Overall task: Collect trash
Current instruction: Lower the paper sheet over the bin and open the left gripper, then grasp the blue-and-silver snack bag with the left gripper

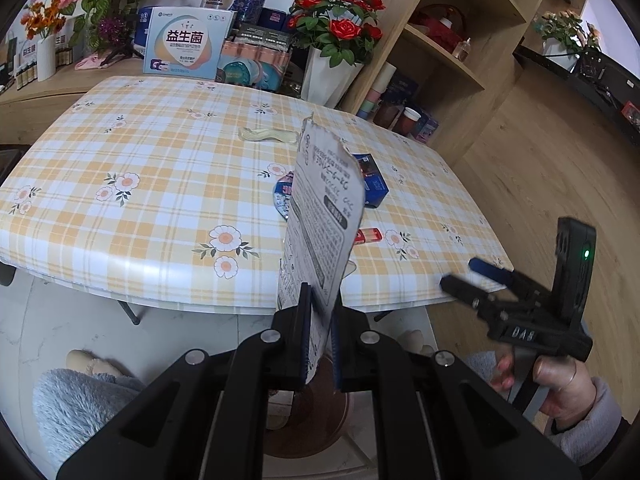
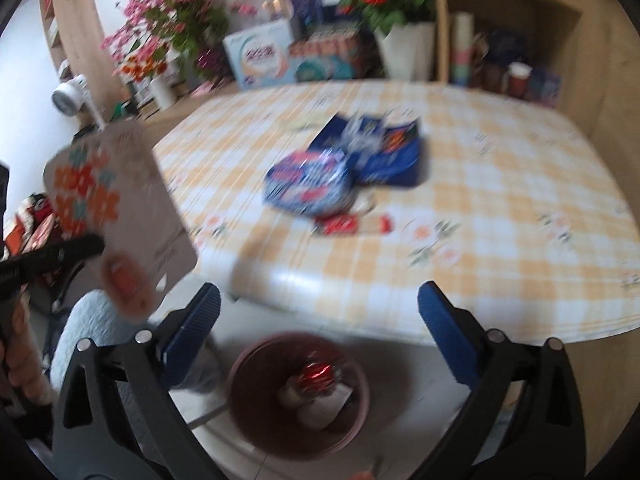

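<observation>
My left gripper (image 1: 322,312) is shut on a torn paper packaging card (image 1: 324,216) and holds it upright in front of the table's near edge, above a brown trash bin (image 1: 316,416). The card also shows in the blurred right wrist view (image 2: 116,216), with orange flowers printed on it. My right gripper (image 2: 320,308) is open and empty above the brown bin (image 2: 298,396), which holds red foil and white scraps. On the checked tablecloth (image 2: 480,208) lie a blue round wrapper (image 2: 308,184), a blue torn box (image 2: 384,152) and a red wrapper (image 2: 352,224).
A pale plastic strip (image 1: 268,135) lies mid-table. Boxes and flower vases (image 1: 328,76) stand behind the table. A wooden shelf unit (image 1: 448,52) stands at the right. My right gripper shows in the left wrist view (image 1: 472,276) by the table's near right corner.
</observation>
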